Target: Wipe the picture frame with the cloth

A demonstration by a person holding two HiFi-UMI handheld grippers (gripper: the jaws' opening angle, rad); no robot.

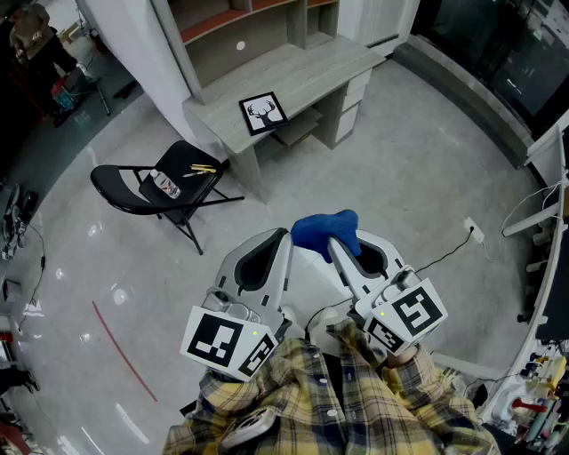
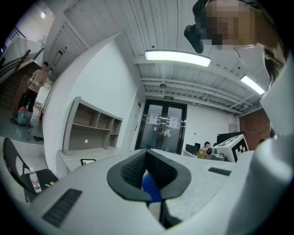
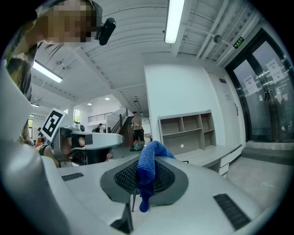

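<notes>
The picture frame, black-edged with a deer silhouette, lies flat on the pale wooden desk, well ahead of both grippers; it also shows small in the left gripper view as the frame. My right gripper is shut on a blue cloth, which bunches above its jaws and hangs down between them as the cloth. My left gripper is held beside it, jaws closed on nothing. Both are held up close to the person's body, over the floor.
A black folding chair stands left of the desk, with a bottle and yellow pens on its seat. A shelf unit rises behind the desk. A wall plug and cable lie at the right.
</notes>
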